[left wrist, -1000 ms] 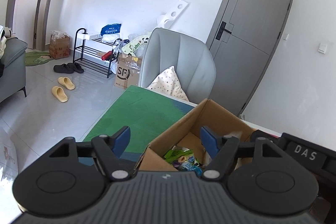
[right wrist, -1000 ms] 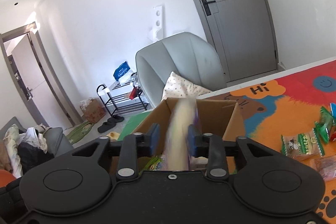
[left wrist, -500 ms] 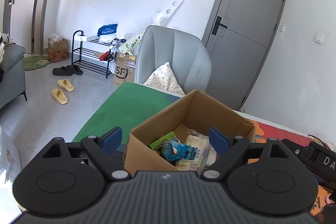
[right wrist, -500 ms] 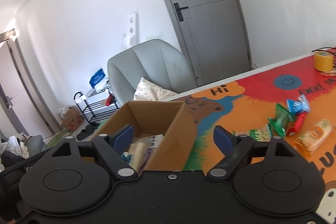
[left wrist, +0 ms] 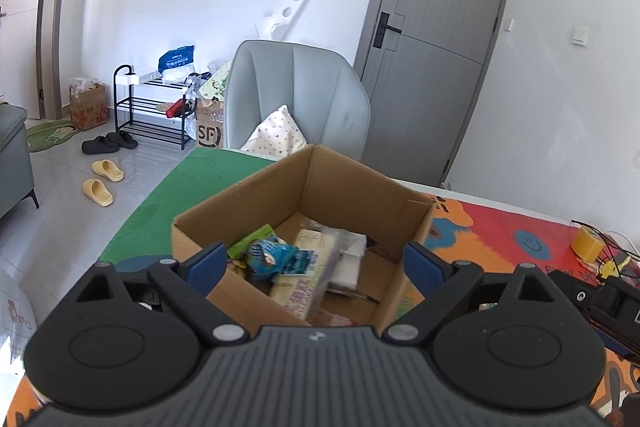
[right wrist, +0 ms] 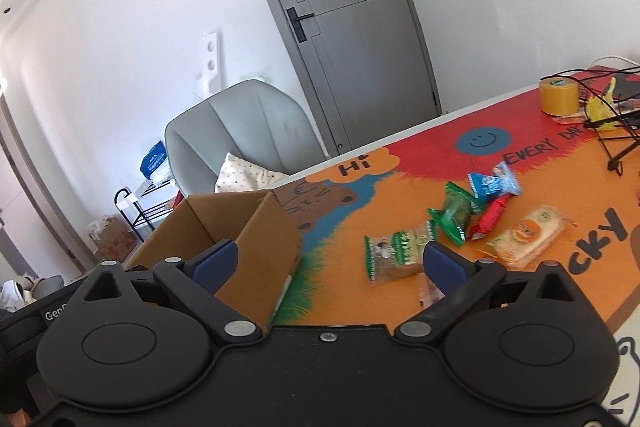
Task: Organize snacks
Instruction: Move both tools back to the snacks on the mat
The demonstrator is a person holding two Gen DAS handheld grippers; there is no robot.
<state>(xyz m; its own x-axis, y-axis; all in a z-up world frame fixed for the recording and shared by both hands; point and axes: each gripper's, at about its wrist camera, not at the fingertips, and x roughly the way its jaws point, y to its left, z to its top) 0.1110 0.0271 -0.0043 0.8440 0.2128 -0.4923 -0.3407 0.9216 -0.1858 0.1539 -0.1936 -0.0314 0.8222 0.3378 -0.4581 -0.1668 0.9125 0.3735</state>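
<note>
An open cardboard box point(left wrist: 304, 187) stands on the colourful mat, holding a green packet point(left wrist: 250, 245), a blue packet point(left wrist: 272, 259) and pale packets point(left wrist: 308, 275). My left gripper point(left wrist: 314, 263) hovers just before the box's near corner. Its jaws are opening and nothing is gripped between them. My right gripper point(right wrist: 332, 263) is right of the box point(right wrist: 244, 227), its jaws opening and empty. Loose snacks lie ahead of it on the mat: a green-white packet point(right wrist: 396, 247), a green packet point(right wrist: 456, 211), a blue packet point(right wrist: 494, 183), a red one point(right wrist: 490, 219) and an orange cracker packet point(right wrist: 528, 235).
A yellow tape roll point(right wrist: 559, 95) and black cables point(right wrist: 612, 143) sit at the mat's far right. A grey chair point(left wrist: 296, 99) with a cushion stands behind the table's far edge. The floor drops away left of the green mat point(left wrist: 192, 195).
My right gripper let go of a pale packet into the box, opened wide and swung right toward the loose snacks. My left gripper's jaws widened and it drew back from the box.
</note>
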